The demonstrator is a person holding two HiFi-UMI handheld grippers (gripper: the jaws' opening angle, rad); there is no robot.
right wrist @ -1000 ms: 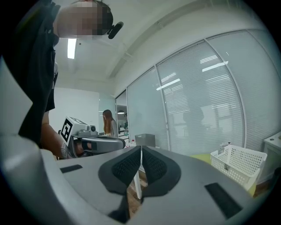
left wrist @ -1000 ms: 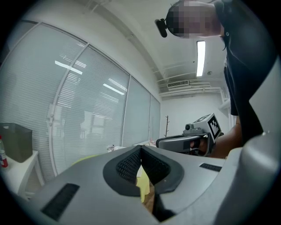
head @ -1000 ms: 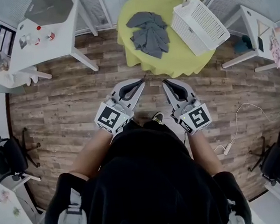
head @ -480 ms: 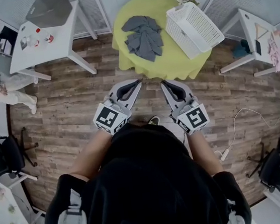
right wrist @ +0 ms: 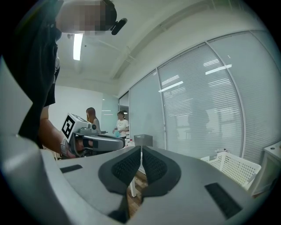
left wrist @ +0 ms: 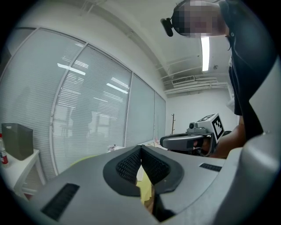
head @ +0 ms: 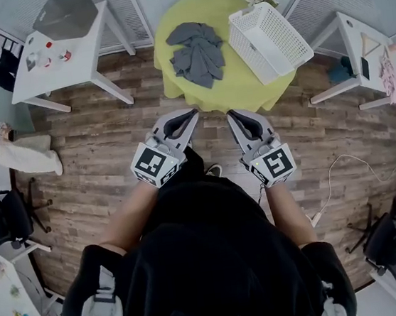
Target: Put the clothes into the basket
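A pile of grey clothes [head: 197, 51] lies on a round table with a yellow cloth [head: 227, 93]. A white slatted basket [head: 268, 39] stands on the same table to the right of the pile; its rim shows as the basket [right wrist: 232, 165] in the right gripper view. My left gripper [head: 194, 111] and right gripper [head: 228, 115] are held side by side just short of the table's near edge, above the wooden floor. Both are shut with nothing between the jaws. The left gripper [left wrist: 140, 148] and right gripper [right wrist: 141, 148] each show tips meeting.
A white table [head: 75, 58] with a grey box [head: 67, 11] and small bottles stands at the left. A second white table [head: 357, 52] is at the right. People [right wrist: 120, 127] stand at the left edge. Office chairs [head: 5, 224] and a cable [head: 343, 172] lie on the floor.
Both grippers have moved forward toward the yellow table, which now sits closer to their tips. A person at the far left has shifted position.
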